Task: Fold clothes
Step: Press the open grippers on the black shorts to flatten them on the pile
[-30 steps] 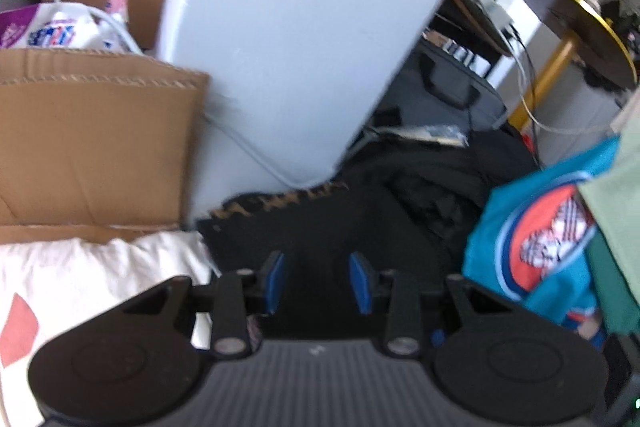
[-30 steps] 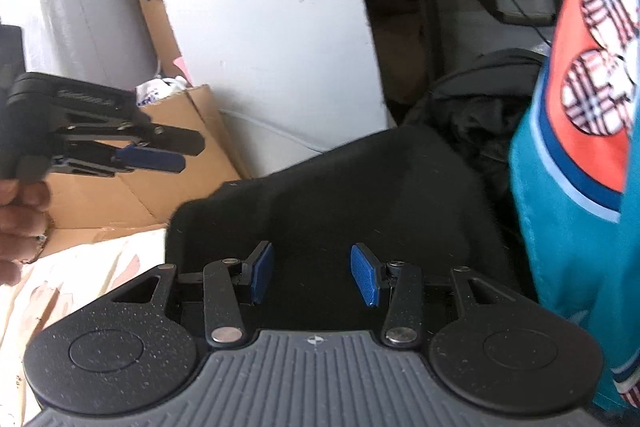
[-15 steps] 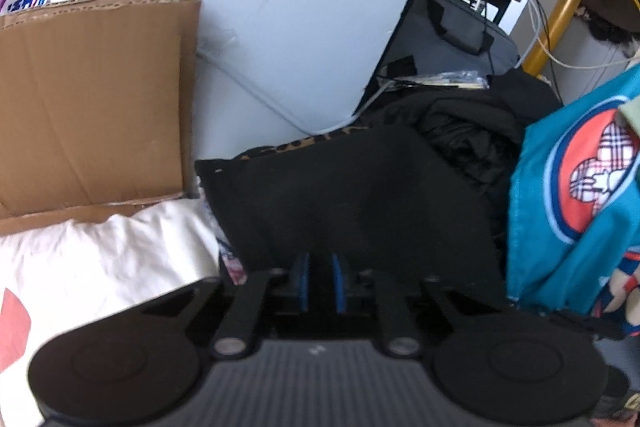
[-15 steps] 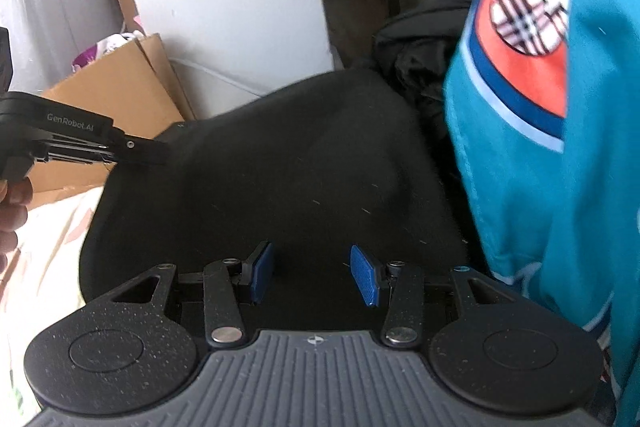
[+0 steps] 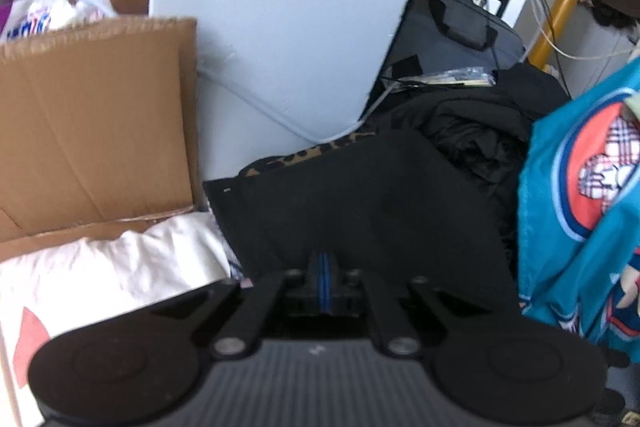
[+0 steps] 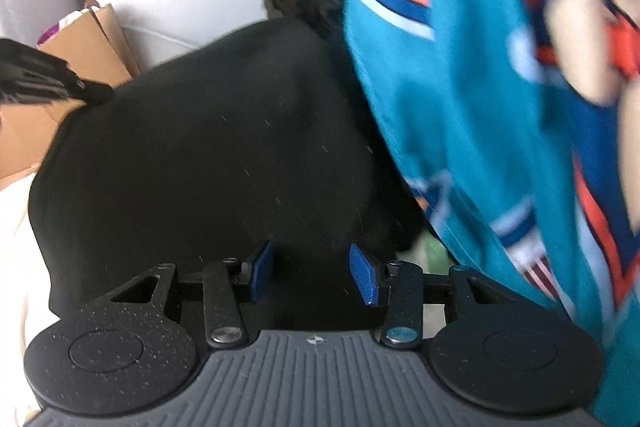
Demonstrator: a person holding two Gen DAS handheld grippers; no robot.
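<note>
A black garment (image 5: pixel 372 203) lies spread in front of me, with a leopard-print edge (image 5: pixel 312 153) showing at its far side. My left gripper (image 5: pixel 323 279) is shut on the near left part of this cloth, its blue pads pressed together. From the right wrist view, the left gripper (image 6: pixel 94 91) pinches the black garment (image 6: pixel 208 155) at its left corner. My right gripper (image 6: pixel 314 275) hangs open just over the cloth's near right part, nothing between its blue pads (image 6: pixel 260 269).
A teal printed garment (image 6: pixel 480 107) hangs close on the right. To the left sit a cardboard box (image 5: pixel 92 115) and a white cloth (image 5: pixel 100 275). Behind stand a pale panel (image 5: pixel 280 27), a heap of black clothes (image 5: pixel 472 131) and a yellow-legged table (image 5: pixel 560 7).
The left jaws have closed on the black garment's corner. My right gripper has sunk closer to the cloth and toward the teal garment, staying open.
</note>
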